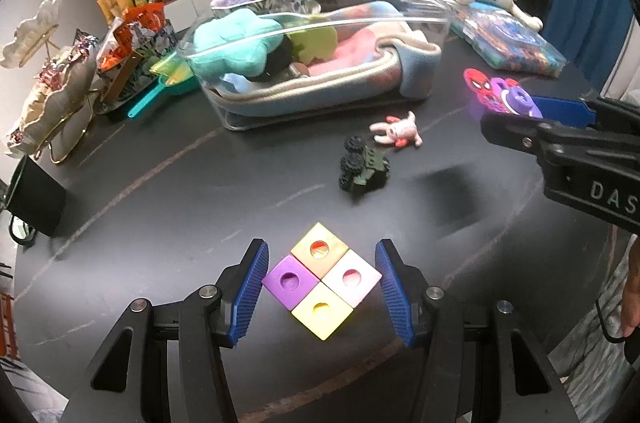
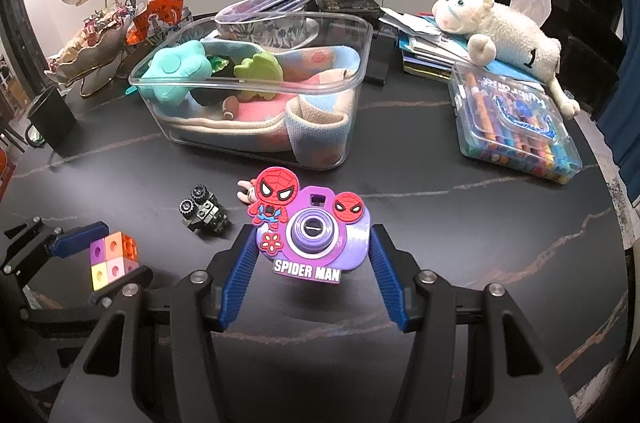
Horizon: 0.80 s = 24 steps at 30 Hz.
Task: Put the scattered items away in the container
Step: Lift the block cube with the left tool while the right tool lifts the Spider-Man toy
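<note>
The Spider-Man toy camera (image 2: 314,237) sits between the blue ribbed fingers (image 2: 240,279) of the right claw (image 2: 314,269), both fingers pressed against its purple sides. A shadow lies on the dark desk (image 2: 460,263) beneath the toy, so it appears lifted clear of the surface. To the left, the block cluster (image 1: 322,279), four joined cubes in purple, orange, pink and yellow, rests on the desk between the spread fingers of the left claw (image 1: 322,287); the left finger is at the purple cube's corner and the right finger at the pink cube's corner, though whether they press on it I cannot tell.

Just beyond, a small dark toy truck (image 1: 363,169) with knobbly black wheels lies on its side, and a little pink bunny figure (image 1: 396,131) lies just past it, the two near but apart. Farther back stands the clear plastic container (image 2: 360,71), already holding a teal flower plush (image 2: 176,69), a green plush piece (image 2: 260,67), a small toy football (image 2: 229,107) and a folded pastel blanket (image 2: 316,127). To its right a clear case of markers (image 2: 516,127) lies flat, and a white plush lamb (image 2: 508,39) sprawls over a stack of books behind it. At the far left is a black mug (image 2: 52,123).
</note>
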Motion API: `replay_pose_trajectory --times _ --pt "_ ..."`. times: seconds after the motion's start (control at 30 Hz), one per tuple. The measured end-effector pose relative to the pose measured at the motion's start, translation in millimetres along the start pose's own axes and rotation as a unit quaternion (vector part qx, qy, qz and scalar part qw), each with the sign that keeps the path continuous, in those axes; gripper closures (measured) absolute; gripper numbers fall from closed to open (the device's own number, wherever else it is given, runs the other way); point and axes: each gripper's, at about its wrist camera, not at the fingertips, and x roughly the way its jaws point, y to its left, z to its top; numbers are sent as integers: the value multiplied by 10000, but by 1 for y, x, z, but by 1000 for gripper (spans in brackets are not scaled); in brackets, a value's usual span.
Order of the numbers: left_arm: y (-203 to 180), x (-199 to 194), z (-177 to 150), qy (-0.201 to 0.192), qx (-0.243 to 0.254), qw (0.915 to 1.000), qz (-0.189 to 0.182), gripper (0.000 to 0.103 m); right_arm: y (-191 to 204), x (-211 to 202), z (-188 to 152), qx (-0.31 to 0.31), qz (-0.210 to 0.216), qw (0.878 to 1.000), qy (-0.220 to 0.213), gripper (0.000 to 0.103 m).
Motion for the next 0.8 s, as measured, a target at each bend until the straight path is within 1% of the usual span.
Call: replay_pose_trajectory --times 0.33,0.8 --pt "9 -6 9 -107 -78 9999 75 51 1 -9 6 -66 -18 10000 -54 50" --pt "24 -19 31 -279 -256 9992 146 51 10 -33 24 -191 -17 9995 -270 50"
